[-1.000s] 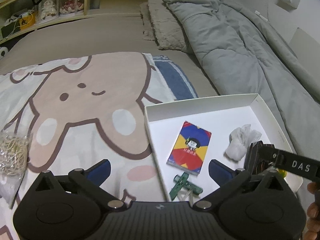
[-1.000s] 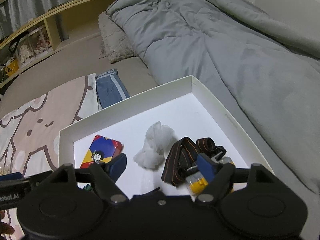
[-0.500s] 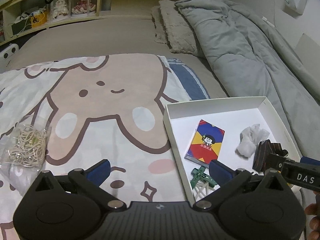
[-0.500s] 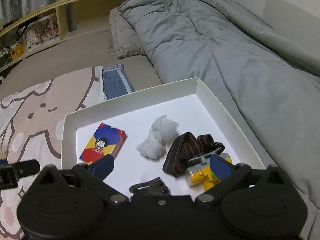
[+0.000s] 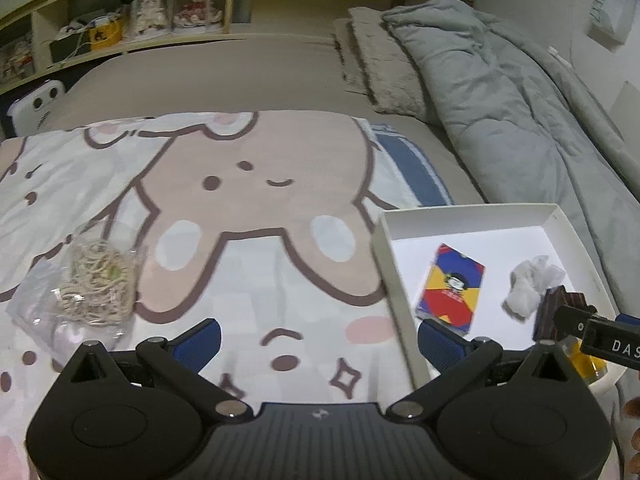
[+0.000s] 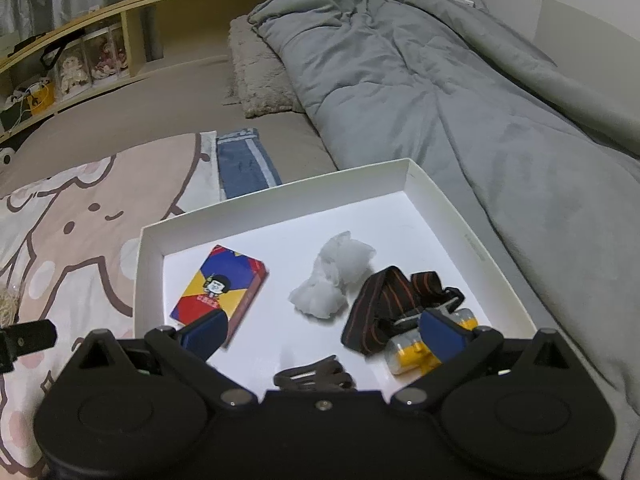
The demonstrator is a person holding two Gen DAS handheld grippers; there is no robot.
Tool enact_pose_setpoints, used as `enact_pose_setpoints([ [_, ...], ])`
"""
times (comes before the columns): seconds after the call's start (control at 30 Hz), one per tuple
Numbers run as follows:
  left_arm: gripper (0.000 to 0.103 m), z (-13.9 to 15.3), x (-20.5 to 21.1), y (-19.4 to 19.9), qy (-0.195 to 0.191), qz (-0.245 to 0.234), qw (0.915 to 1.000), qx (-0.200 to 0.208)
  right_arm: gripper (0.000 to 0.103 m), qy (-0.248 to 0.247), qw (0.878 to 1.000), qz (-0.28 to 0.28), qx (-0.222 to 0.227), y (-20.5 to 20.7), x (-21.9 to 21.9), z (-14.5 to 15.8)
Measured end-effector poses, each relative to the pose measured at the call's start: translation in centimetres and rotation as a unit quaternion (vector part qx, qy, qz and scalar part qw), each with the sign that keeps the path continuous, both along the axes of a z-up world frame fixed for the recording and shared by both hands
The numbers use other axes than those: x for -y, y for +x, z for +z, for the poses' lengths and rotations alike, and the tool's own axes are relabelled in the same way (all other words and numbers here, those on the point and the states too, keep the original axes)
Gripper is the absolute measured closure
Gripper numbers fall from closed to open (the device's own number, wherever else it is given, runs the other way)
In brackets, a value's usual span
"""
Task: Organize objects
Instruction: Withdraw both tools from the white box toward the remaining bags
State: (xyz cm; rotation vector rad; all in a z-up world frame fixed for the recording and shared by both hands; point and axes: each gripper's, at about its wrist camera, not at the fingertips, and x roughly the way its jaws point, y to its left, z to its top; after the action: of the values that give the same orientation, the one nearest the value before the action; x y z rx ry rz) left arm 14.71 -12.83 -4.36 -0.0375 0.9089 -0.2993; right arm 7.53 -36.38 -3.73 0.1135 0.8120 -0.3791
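A white tray (image 6: 472, 236) lies on the bed. In it are a colourful card box (image 6: 220, 290), a crumpled white tissue (image 6: 334, 282), a headlamp with a striped strap (image 6: 396, 308) and a dark clip (image 6: 316, 378). The tray (image 5: 390, 256) also shows at the right of the left wrist view, with the card box (image 5: 450, 286) and tissue (image 5: 532, 284). A clear bag of rubber bands (image 5: 96, 280) lies on the cartoon blanket, left of my left gripper (image 5: 318, 338), which is open and empty. My right gripper (image 6: 322, 330) is open and empty over the tray's near edge.
A cartoon blanket (image 5: 256, 184) covers the near bed. A grey duvet (image 6: 460, 92) lies right of the tray and a grey pillow (image 5: 380, 64) beyond it. A folded blue cloth (image 6: 244, 164) lies behind the tray. Wooden shelves (image 5: 132, 20) line the far side.
My left gripper has swung left, away from the tray, bringing the bag of rubber bands closer to centre. My right gripper has drawn back slightly over the tray, exposing the dark clip.
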Motion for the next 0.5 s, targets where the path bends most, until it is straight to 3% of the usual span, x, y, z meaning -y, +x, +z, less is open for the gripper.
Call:
enact_pose_setpoints([
  [0.5,0.000,0.5,-9.0,-0.6,0.023,0.069,0.9973,0.015,0.000,0.033,0.997,0.069,0.020,1.9,-5.6,-0.5],
])
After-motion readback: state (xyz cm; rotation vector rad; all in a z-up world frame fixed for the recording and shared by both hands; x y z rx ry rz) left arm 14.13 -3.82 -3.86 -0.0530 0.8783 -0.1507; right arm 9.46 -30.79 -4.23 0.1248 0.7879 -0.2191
